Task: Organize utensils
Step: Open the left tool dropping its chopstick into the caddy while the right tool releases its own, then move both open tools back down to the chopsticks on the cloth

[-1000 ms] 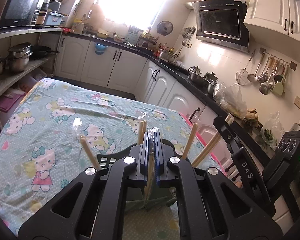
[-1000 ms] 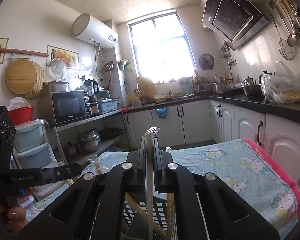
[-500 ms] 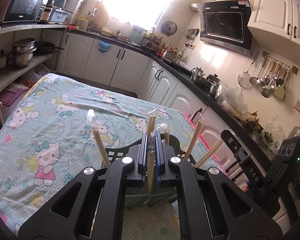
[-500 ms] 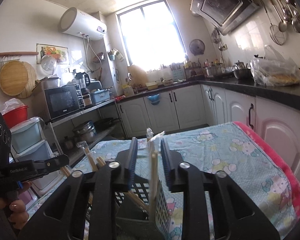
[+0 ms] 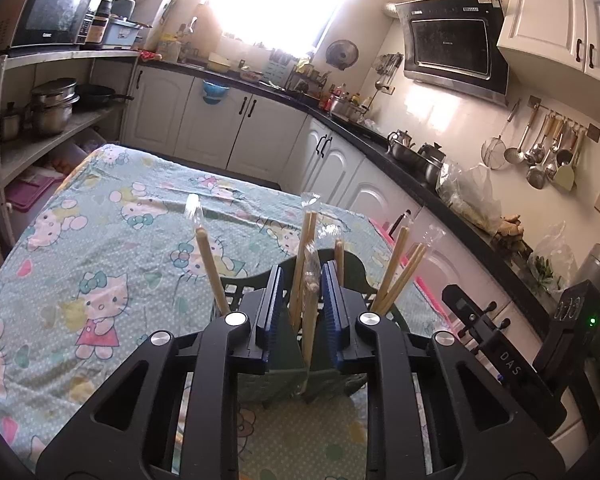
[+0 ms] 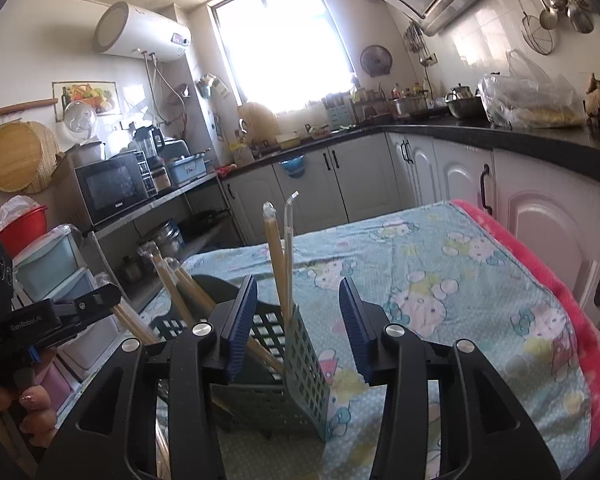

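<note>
A dark green slotted utensil holder (image 6: 300, 360) stands on the cartoon-cat tablecloth (image 5: 100, 248), with several plastic-sleeved wooden chopstick pairs upright or leaning in it. My left gripper (image 5: 302, 304) hangs just over the holder (image 5: 348, 264). Its jaws are opening, and one sleeved pair (image 5: 306, 264) stands between the blue pads with a gap on each side. My right gripper (image 6: 298, 312) is opening wider. Another sleeved pair (image 6: 278, 260) stands in the holder's corner between its pads, untouched. More pairs lean out at the left (image 5: 210, 268) and right (image 5: 398, 272).
White cabinets under a black counter (image 6: 540, 220) run close along the table's right side, past a pink blanket edge (image 6: 560, 280). A shelf with a microwave (image 6: 112, 188) and pots stands left. A person's hand (image 6: 32, 404) holds the left gripper's handle.
Both grippers were shut on sleeved chopstick pairs a second ago. The right one opened first and sank a little, then the left let go. Both pairs now stand in the holder.
</note>
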